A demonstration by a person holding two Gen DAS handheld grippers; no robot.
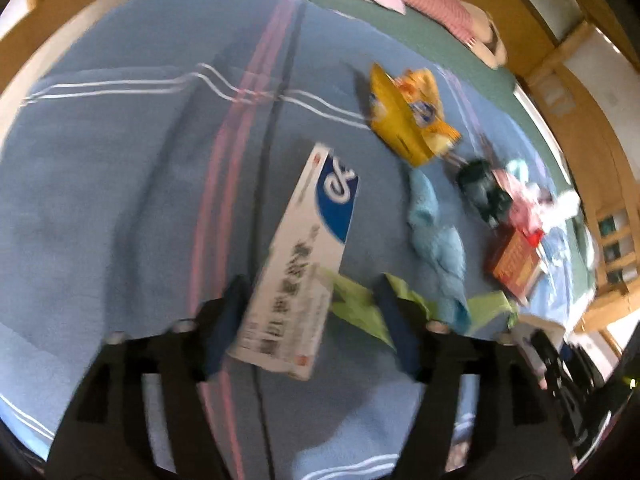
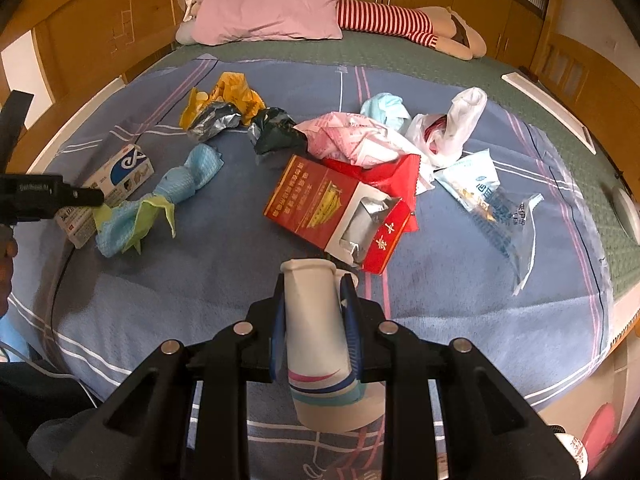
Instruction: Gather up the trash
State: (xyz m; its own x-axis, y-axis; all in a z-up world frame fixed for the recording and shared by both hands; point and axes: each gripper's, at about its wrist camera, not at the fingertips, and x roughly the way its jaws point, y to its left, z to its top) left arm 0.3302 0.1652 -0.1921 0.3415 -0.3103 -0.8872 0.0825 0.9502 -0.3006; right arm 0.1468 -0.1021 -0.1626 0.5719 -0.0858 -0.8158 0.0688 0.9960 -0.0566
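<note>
Left tongs (image 1: 312,320) stand wide apart, dark blue pads flanking a long white-and-blue cardboard carton (image 1: 298,264) at lower centre of the left wrist view; whether the left pad touches the carton is lost in motion blur, the right pad stands clear. The carton lies flat on the bed's blue blanket (image 1: 120,184), a soft napped weave with pink and white stripes. Beside it at lower right, a crumpled light-blue waffle cloth (image 1: 438,248) over a creased lime-green scrap (image 1: 356,308). Further up and right, a glossy yellow snack bag (image 1: 408,116), crushed. Right tongs (image 2: 314,322) are clamped on a white paper cup (image 2: 316,340), tapered, with pink, blue and teal bands near its wide end; the cup is squeezed out of round between the pads, lower centre of the right wrist view. Above it, a red carton (image 2: 320,204) torn open, silver foil showing. Behind that, crumpled pink paper (image 2: 352,140), a dark green plastic wad (image 2: 274,130), a thin white plastic bag (image 2: 456,124), and a clear printed pouch (image 2: 492,200) at right. A pink pillow (image 2: 272,8) sits at top.
</note>
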